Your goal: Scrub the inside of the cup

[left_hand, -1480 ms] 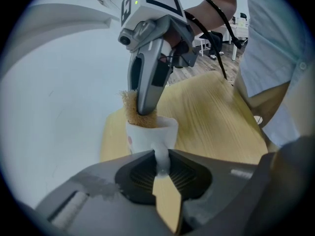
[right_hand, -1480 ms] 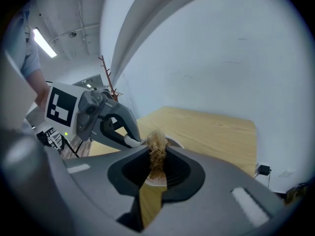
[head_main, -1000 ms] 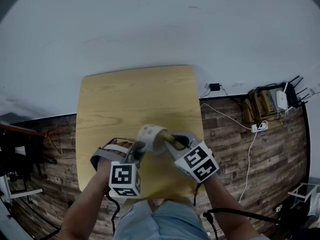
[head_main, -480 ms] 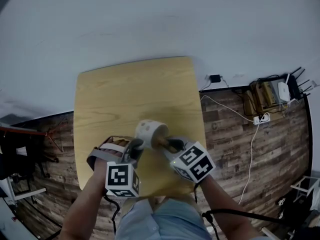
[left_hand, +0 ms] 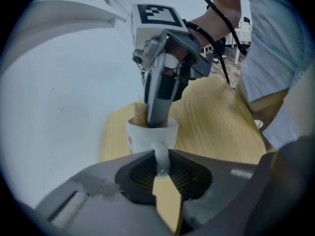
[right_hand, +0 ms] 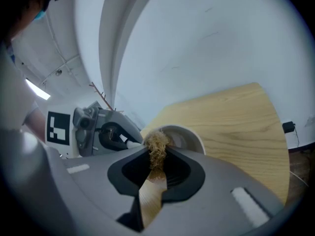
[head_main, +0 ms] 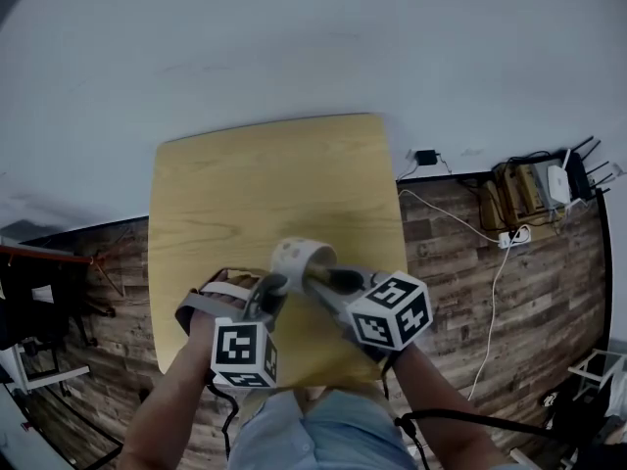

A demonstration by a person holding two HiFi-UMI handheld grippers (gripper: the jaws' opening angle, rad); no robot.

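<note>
White cup (head_main: 297,257), over the wooden table (head_main: 245,184) toward its near edge. My left gripper (left_hand: 161,161) pinches the handle (left_hand: 160,154) between narrow jaws. My right gripper (right_hand: 157,152) is clamped on a tan fibrous scrubber (right_hand: 157,142) sitting in the cup's mouth. To scrub well, I judge I should steady the handle, press the fibres against the inner wall, and sweep all round. The cup's long axis is tilted: mouth toward my right gripper, handle toward me.
</note>
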